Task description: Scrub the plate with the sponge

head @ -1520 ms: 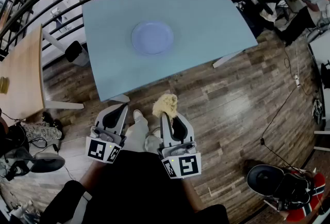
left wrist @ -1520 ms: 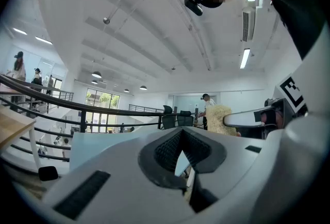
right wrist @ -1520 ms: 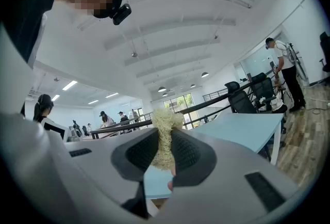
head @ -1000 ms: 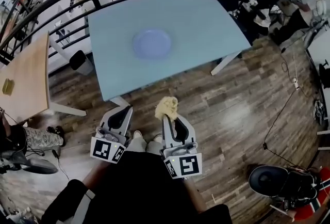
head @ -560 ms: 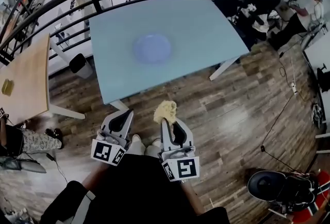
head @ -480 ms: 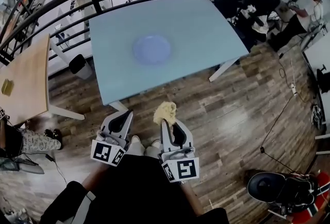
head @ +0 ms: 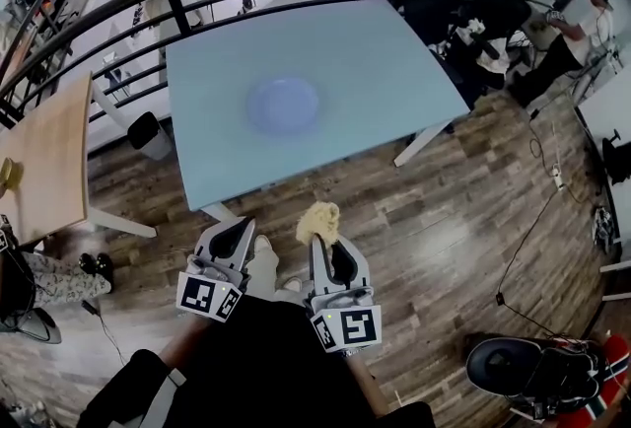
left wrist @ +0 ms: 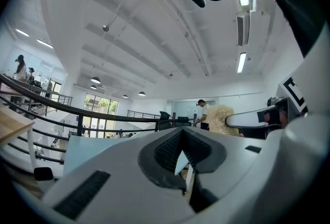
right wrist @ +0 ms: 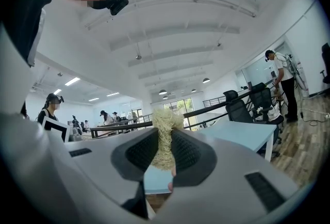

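Standing short of the table's near edge, the person holds both tools low over the wooden floor [head: 444, 219]. The left gripper [head: 233, 227] is clenched on nothing, probably spare for steadying. The right gripper [head: 321, 237] is clamped on the shaggy yellow sponge [head: 317, 218], which pokes past the jaw tips so it would meet the dish first. Farther off, the pale plate [head: 284, 106] lies flat near the middle of the blue table [head: 394, 71], well apart from the sponge; scrubbing looks not yet begun. I can read no writing, only black-and-white square markers [head: 347, 327].
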### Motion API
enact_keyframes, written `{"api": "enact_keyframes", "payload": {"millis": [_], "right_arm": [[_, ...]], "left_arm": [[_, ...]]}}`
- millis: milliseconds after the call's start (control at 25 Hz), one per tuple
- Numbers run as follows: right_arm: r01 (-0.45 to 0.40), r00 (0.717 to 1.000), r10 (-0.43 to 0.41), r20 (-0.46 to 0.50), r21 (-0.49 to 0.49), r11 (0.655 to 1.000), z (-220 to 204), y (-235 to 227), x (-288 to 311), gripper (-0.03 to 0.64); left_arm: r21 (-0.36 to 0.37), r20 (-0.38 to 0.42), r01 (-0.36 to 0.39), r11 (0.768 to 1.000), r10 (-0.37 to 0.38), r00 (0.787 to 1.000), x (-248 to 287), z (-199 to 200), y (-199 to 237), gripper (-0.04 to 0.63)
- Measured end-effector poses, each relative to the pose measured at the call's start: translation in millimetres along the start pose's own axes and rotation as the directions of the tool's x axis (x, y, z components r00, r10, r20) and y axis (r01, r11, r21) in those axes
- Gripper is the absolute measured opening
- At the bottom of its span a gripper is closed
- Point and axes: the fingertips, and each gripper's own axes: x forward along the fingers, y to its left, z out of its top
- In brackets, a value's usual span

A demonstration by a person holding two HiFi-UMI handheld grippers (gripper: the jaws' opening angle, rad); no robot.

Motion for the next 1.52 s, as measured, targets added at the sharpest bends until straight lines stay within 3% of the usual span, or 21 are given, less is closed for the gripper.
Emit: {"api": "enact_keyframes", "payload": {"millis": [880,1520], "right_arm": [[0.019,0.999,-0.020,-0.038,-0.007,1.000,-4.3,-60.9,135.1,0.074],[-0.005,0.999,0.004,-0.045,-0.021,1.000,20.9,-67.9,271.0,0.074]], "left_arm": [[-0.036,-0.002,0.031,0.999,-0.031,1.000,138.6,-16.2,67.6,0.002],[-0.060,0.045,0.017,0.998,-0.014,0.999,230.0,8.5,162.7,0.002]]}}
